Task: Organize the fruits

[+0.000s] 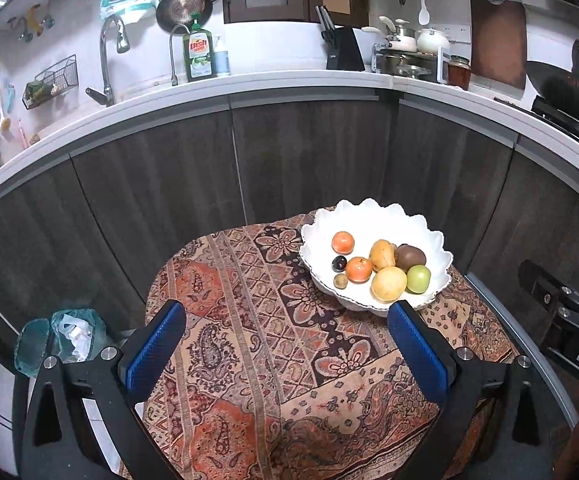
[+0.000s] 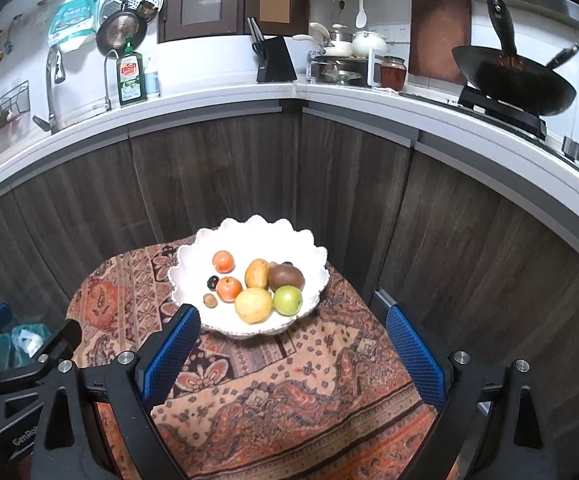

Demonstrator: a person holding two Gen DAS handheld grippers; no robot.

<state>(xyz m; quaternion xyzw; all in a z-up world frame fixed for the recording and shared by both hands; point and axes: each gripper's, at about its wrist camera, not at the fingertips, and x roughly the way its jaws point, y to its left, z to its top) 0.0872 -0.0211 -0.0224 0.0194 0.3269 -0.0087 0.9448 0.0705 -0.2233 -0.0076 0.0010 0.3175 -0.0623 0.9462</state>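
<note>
Fruit sits in bowl (image 1: 373, 216), both grippers (image 1: 285, 344) (image 2: 293, 348) spread wide and empty, green bottle (image 1: 199, 54) reads "Dish".

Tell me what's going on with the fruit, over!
Left gripper open, empty. Right gripper open, empty. All fruit sits in the white bowl on the patterned cloth. Nothing in the way.

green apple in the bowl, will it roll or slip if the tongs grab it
The green apple looks round and smooth-skinned, so it may slip between flat pads. It leans against the yellow fruit and kiwi, so lifting it could let them roll in the white bowl.
</note>
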